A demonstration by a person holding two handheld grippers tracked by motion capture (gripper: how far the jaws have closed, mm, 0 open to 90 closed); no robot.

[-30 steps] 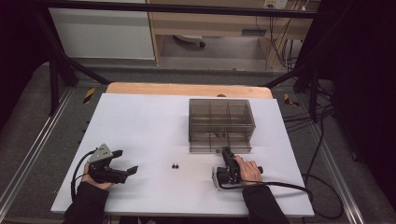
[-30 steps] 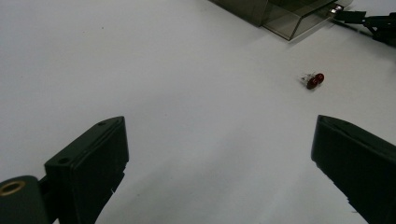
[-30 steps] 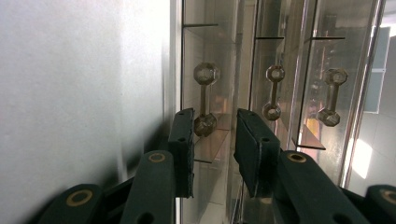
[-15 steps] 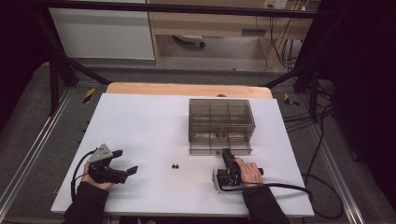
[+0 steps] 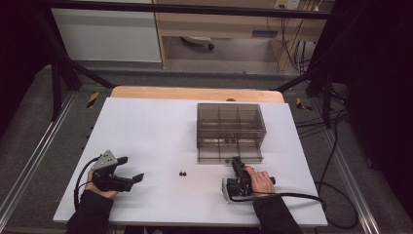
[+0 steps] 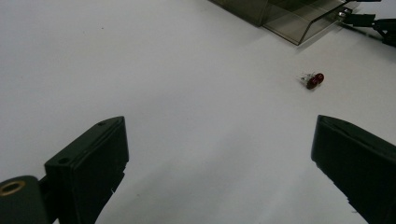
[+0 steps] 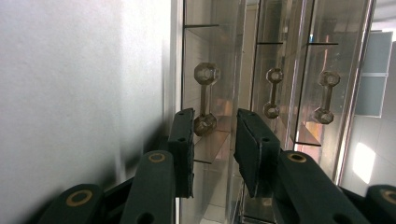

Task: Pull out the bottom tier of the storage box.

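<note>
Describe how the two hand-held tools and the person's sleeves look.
Both tools are black with two blocky black jaws. The left tool carries a grey three-cornered plate on top, and a black cable loops from its rear. The right tool has a pale plate at its back end and a black cable trailing off to the right. Brass-coloured rings show at the jaw mounts. Both sleeves are dark.

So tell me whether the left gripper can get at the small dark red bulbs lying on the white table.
Probably yes: the left gripper is open, and bare white table lies between it and the small dark red bulbs.
</note>
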